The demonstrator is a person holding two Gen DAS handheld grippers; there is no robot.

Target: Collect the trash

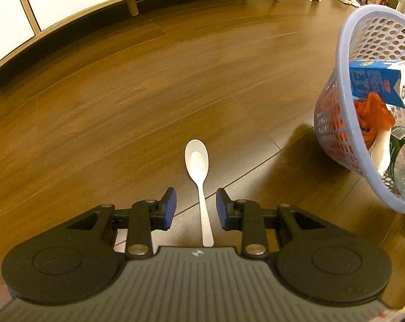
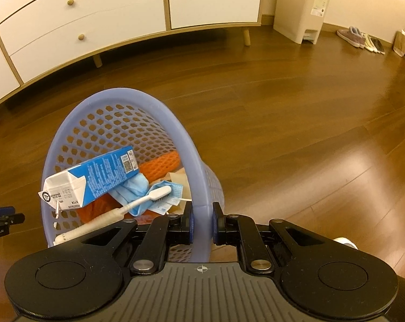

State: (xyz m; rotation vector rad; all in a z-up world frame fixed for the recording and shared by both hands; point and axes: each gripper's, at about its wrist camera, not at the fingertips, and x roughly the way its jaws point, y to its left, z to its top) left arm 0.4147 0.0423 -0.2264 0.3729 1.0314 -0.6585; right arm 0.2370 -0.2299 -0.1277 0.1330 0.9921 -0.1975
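**Spoon on floor, basket gripped at rim**

Spoon, pale metal, lies on the wooden floor with its handle running between the left gripper's blue-padded fingers, which stand apart without touching it. Near it to the right, the lilac perforated basket tilts, its rim clamped between the right gripper's fingers. Inside lie a blue-and-white carton, a white toothbrush, a blue face mask and orange netting. Beyond stand a white sideboard and a cream pedal bin.
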